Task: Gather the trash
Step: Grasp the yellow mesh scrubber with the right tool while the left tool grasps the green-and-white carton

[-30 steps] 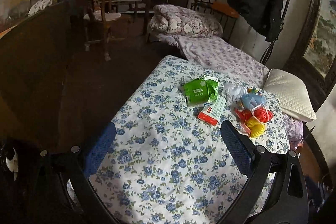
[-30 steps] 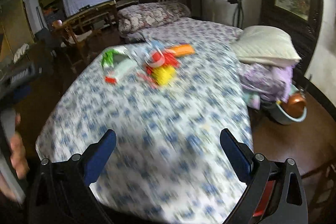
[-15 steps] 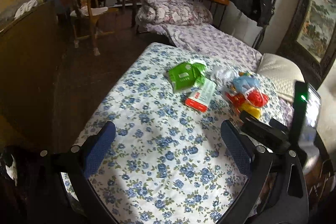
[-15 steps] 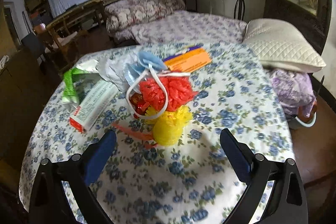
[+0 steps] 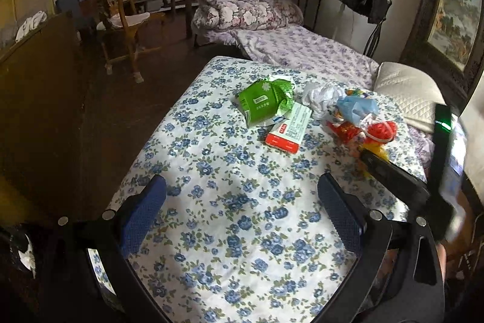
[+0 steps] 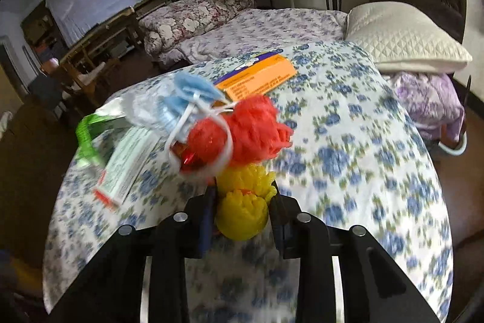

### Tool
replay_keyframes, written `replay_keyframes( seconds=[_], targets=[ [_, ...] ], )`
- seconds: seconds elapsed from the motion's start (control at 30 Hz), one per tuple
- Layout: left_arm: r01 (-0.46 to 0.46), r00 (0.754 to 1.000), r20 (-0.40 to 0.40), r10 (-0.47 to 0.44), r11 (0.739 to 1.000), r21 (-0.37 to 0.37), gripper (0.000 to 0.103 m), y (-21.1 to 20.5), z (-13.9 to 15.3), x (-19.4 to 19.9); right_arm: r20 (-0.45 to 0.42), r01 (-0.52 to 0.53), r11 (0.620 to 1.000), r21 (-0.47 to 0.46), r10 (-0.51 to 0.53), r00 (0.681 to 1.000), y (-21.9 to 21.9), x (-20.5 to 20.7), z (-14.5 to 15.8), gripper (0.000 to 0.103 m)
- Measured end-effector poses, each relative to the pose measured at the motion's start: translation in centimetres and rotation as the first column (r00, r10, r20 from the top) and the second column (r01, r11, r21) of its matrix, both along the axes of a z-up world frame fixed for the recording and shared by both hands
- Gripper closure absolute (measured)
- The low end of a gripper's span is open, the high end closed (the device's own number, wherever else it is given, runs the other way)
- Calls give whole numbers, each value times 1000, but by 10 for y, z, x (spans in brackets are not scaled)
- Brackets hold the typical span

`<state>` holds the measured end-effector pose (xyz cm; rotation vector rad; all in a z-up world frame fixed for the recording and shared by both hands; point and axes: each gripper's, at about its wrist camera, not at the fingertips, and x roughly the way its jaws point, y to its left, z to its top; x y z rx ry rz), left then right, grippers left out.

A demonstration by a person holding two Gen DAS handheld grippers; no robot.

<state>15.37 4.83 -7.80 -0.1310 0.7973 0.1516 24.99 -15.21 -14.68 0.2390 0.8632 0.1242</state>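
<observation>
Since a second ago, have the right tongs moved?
Yes. The right tongs advanced across the floral bedspread to the trash pile and closed on the yellow wad; the white pillow now sits nearer.

A green packet (image 5: pixel 262 103), red mesh (image 6: pixel 254 132) and yellow mesh (image 6: pixel 242 214) lie on a blue-flowered white cloth (image 5: pixel 242 202).

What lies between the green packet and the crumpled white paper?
In the left wrist view, only bare flowered sheet lies between green packet and crumpled white paper.
</observation>
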Motion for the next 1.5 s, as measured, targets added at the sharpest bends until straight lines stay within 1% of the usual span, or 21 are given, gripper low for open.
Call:
replay_keyframes(
  seconds=[0.1,0.17,0.2,0.23,0.33,0.37,0.4,0.47,0.57,0.67,0.83,1.0,1.03,1.07,1.1,1.13,1.17,1.2,1.3,1.37,1.5],
  targets=[
    [-33,999,-6,33,998,55,7,5,-1,19,29,-17,1000,4,17,999,1,-35,-1,71],
    [-26,999,-25,26,999,27,7,11,-2,33,29,-26,1000,13,25,999,2,-53,-5,70],
    [-7,999,-40,6,1000,-20,7,14,-4,48,23,-31,999,32,30,999,0,-59,-8,69],
    [1,999,-47,-3,999,-42,7,15,-4,57,26,-35,999,34,34,999,-1,-61,-11,69],
    [-5,1000,-29,4,999,-42,7,12,1,80,34,-37,998,42,35,999,-2,-62,-11,68],
    [-9,1000,-20,9,1000,-25,7,9,2,87,36,-41,999,28,40,999,1,-63,-11,68],
    [-16,1000,-12,16,1000,19,7,3,3,97,36,-44,999,22,43,998,1,-62,-11,67],
    [-17,999,-27,19,997,72,7,-7,-3,115,36,-48,999,27,47,998,2,-62,-11,66],
    [-11,997,-72,18,994,104,7,-15,-18,135,38,-49,997,63,46,998,-3,-62,-12,66],
    [-26,995,-89,40,988,153,7,-15,-28,149,39,-51,996,72,48,998,-5,-62,-12,65],
    [-35,989,-137,54,990,137,7,-6,-41,159,39,-53,995,84,50,998,-6,-61,-12,64],
    [-40,988,-142,55,994,105,8,2,-48,163,39,-53,995,82,50,998,-5,-61,-12,64],
    [-42,988,-142,55,995,91,10,5,-49,163,39,-53,995,81,50,998,-5,-61,-12,64],
    [-48,988,-140,60,995,86,15,6,-50,164,39,-53,995,81,50,998,-6,-60,-12,64],
    [-51,988,-140,62,995,81,26,7,-50,165,39,-53,995,81,50,998,-5,-61,-12,64],
    [-45,988,-143,55,996,73,34,8,-51,166,39,-53,995,80,50,998,-5,-60,-12,64],
    [-34,988,-149,43,997,62,47,9,-53,167,39,-54,995,80,51,998,-5,-60,-12,64],
    [-29,988,-152,38,998,60,57,8,-53,168,39,-53,995,80,50,998,-5,-60,-12,64],
    [-24,987,-156,33,998,57,70,10,-56,167,39,-53,996,78,50,998,-5,-61,-12,64],
    [-32,989,-144,41,998,60,74,11,-54,166,39,-53,995,79,50,998,-5,-61,-12,64],
    [-54,992,-115,59,998,45,74,18,-47,159,39,-53,995,79,50,998,-4,-61,-12,63]
  ],
)
